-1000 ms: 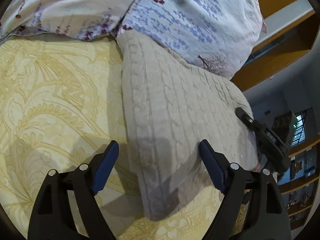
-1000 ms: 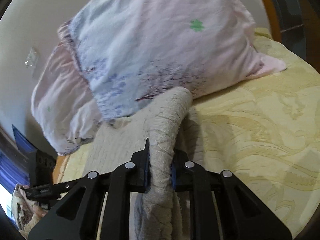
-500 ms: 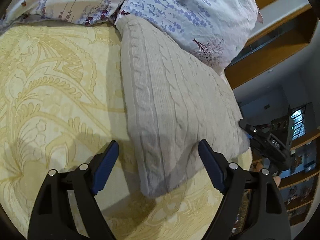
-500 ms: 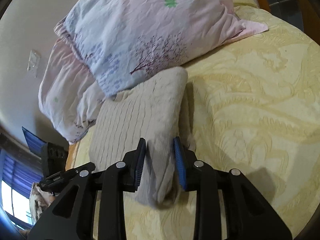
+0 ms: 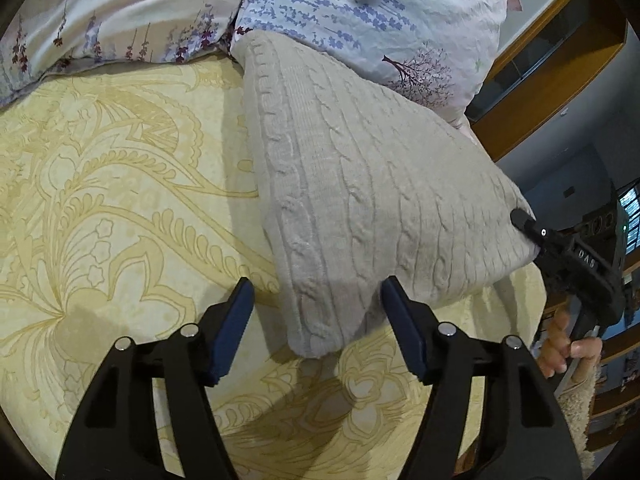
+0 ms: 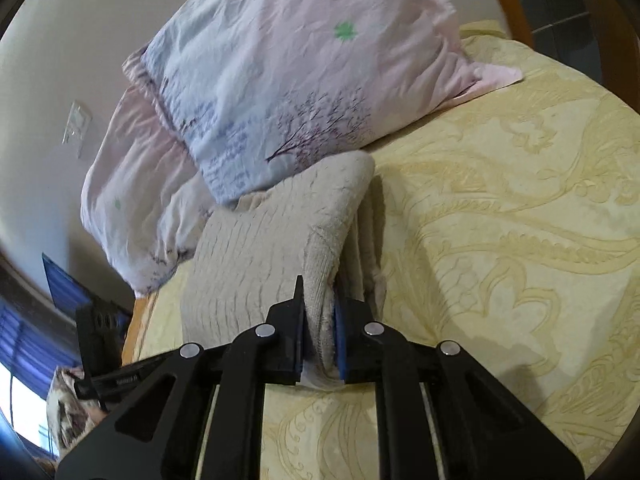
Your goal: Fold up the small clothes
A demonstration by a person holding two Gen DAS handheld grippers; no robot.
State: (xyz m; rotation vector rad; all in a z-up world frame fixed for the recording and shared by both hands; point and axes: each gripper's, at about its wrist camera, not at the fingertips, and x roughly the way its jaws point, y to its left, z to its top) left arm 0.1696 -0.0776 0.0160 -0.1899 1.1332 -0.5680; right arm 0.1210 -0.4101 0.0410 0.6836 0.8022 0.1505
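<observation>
A folded beige cable-knit sweater (image 5: 360,184) lies on the yellow patterned bedspread (image 5: 100,200), its far edge against the pillows. My left gripper (image 5: 316,316) is open, its blue pads either side of the sweater's near corner, not gripping it. My right gripper (image 6: 318,320) is shut on the sweater's (image 6: 256,256) near corner, which bunches up between the pads. The right gripper also shows in the left wrist view (image 5: 568,256) at the sweater's right corner.
Two floral pillows (image 5: 360,4) (image 6: 288,80) lie at the head of the bed behind the sweater. A wooden bed frame and shelves (image 5: 552,60) stand to the right. The bedspread (image 6: 500,220) stretches right of the sweater.
My right gripper loosened on the sweater half a second ago and has now closed on its corner again. My left gripper stayed open and drew back slightly.
</observation>
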